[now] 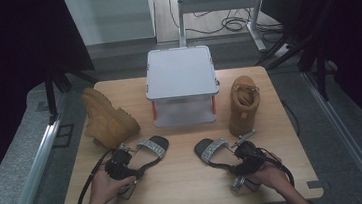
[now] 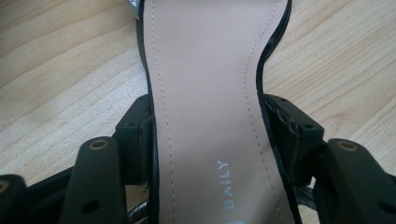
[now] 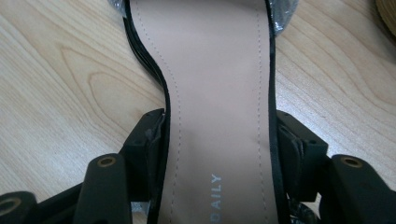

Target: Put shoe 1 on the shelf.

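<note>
Grippers both grip: my left gripper [image 1: 124, 160] pinches the left sandal [image 1: 149, 149] across its insole, my right gripper [image 1: 241, 152] likewise the right sandal [image 1: 212, 149], jaws partly spread. Both sandals lie on the wooden table [image 1: 186, 177], before the grey-lidded box [image 1: 181, 74]. Count: two sandals, two tan boots [image 1: 106, 118], flanking the box.

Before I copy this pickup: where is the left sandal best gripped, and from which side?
Grip the left sandal across its narrow waist, coming from the heel end. The insole pinches in there, so the left gripper spans both edges, one jaw on each side.
</note>
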Tool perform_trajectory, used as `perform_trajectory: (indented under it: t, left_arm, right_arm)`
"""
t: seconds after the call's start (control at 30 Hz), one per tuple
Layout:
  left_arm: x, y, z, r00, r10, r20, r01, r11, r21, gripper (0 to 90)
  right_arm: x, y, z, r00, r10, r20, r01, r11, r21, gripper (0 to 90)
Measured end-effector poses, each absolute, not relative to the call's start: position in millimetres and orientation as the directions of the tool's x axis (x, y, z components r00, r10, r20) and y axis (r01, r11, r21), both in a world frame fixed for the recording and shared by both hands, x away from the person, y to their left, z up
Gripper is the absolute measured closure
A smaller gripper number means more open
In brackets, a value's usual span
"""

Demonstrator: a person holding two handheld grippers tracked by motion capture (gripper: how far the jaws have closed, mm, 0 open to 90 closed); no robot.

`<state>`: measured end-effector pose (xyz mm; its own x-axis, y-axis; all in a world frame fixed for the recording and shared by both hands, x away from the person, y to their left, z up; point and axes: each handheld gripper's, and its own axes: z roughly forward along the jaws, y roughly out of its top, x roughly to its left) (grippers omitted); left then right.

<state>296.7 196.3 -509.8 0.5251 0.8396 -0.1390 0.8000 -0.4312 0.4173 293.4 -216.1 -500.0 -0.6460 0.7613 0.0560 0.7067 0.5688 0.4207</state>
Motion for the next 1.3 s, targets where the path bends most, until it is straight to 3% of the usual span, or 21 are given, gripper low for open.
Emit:
perform_trajectory:
  t: [0.47,0.57,0.9,1.3]
  left_arm:
    - [298,185,-495,0.502,0.854,-0.136,0.773,-0.372,0.513,42.0]
    - [304,174,-484,0.496,0.856,-0.143,0.761,-0.35,0.547,42.1]
    - [330,157,-475,0.43,0.889,-0.157,0.761,-0.264,0.593,42.2]
    - [352,142,-473,0.375,0.905,-0.198,0.765,-0.182,0.617,42.4]
  right_arm:
    - [296,-216,-488,-0.575,0.816,0.056,0.712,0.466,0.524,42.4]
    - [299,-211,-480,-0.535,0.845,0.015,0.708,0.438,0.554,42.5]
    - [320,-207,-476,-0.401,0.913,0.077,0.742,0.274,0.612,42.4]
    - [343,-179,-477,-0.313,0.938,0.147,0.754,0.152,0.639,42.5]
